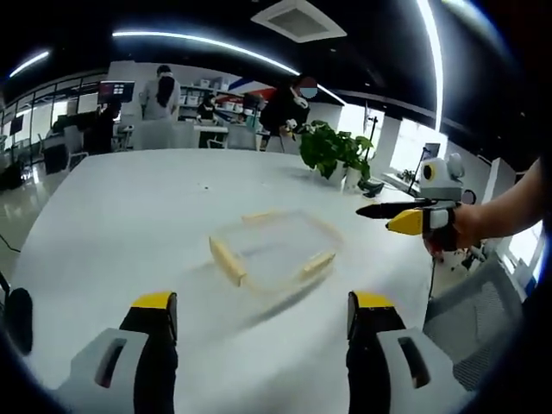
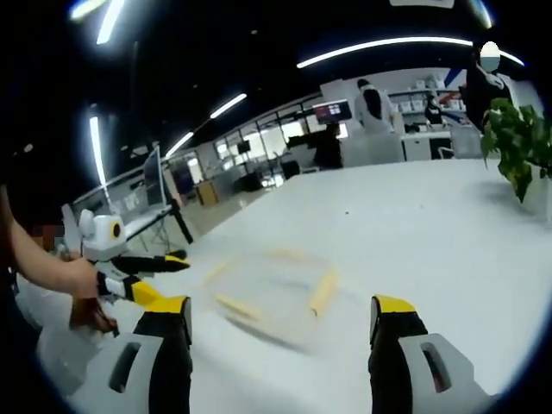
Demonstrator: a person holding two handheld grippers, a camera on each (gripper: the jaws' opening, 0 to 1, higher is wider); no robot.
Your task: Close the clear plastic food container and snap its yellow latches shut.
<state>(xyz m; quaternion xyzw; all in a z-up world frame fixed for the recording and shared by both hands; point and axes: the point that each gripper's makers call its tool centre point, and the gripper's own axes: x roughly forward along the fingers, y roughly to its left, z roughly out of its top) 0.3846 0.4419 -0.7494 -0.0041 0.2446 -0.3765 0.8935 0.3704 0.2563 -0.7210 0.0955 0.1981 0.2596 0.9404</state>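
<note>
Both our grippers, left gripper (image 1: 261, 341) and right gripper (image 2: 282, 345), hover with jaws spread, empty. Clear container (image 1: 274, 250) sits mid white table (image 1: 129, 216), yellow latches (image 1: 227, 260) unsnapped. Risk: off-centre push skids it across the slick top.

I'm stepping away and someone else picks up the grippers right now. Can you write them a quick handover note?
Left gripper: open, holding nothing, short of the container.
Right gripper: open, holding nothing, also short of it.
The clear container sits on the white table between and ahead of both grippers, with yellow latches on its sides. The view is too blurred to tell whether the lid is seated or any latch is snapped.
Done: nothing confirmed.
Left: check the lid is down, then press each yellow latch shut.
A potted plant stands at the table's far edge.
</note>
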